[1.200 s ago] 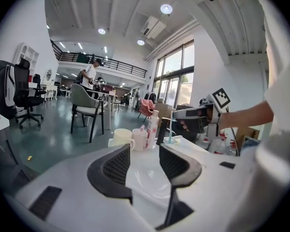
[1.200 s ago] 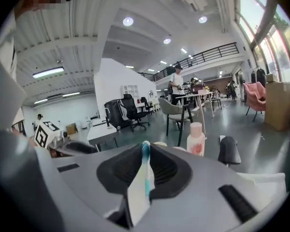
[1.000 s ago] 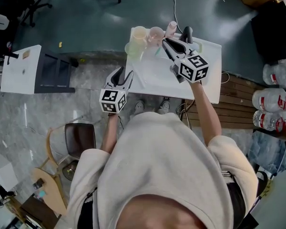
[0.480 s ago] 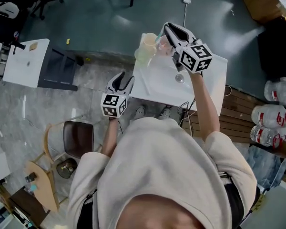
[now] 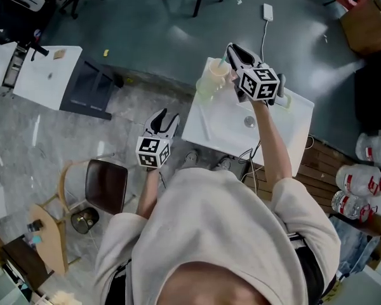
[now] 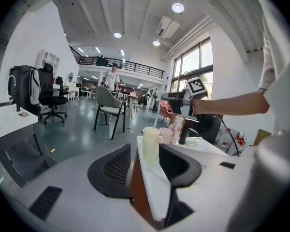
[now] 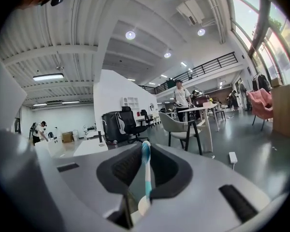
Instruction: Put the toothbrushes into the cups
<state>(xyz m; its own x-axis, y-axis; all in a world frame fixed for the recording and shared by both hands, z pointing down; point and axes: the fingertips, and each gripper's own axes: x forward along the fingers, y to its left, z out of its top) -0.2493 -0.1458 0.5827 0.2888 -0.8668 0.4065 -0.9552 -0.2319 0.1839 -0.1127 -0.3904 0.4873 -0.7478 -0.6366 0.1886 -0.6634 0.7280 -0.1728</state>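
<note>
My right gripper (image 5: 232, 49) is shut on a blue-and-white toothbrush (image 7: 145, 170), which stands up between its jaws in the right gripper view. It hovers over the far left corner of the white table (image 5: 267, 135), just above a pale yellow cup (image 5: 211, 80). In the left gripper view the toothbrush (image 6: 157, 114) hangs down from the right gripper (image 6: 170, 98) toward a pink cup (image 6: 166, 135). My left gripper (image 5: 165, 115) is open with nothing in it. It stays off the table's left edge and points at the yellow cup (image 6: 151, 143).
A bottle (image 6: 176, 127) and a black upright object (image 6: 185, 132) stand behind the cups. A small round thing (image 5: 249, 121) lies mid-table. A brown chair (image 5: 105, 187) stands at my left, a white desk (image 5: 47, 78) farther left, water bottles (image 5: 362, 182) on the right.
My right gripper has carried the toothbrush toward the table's far left corner, over the cups. The left gripper has drifted away from the table's left edge.
</note>
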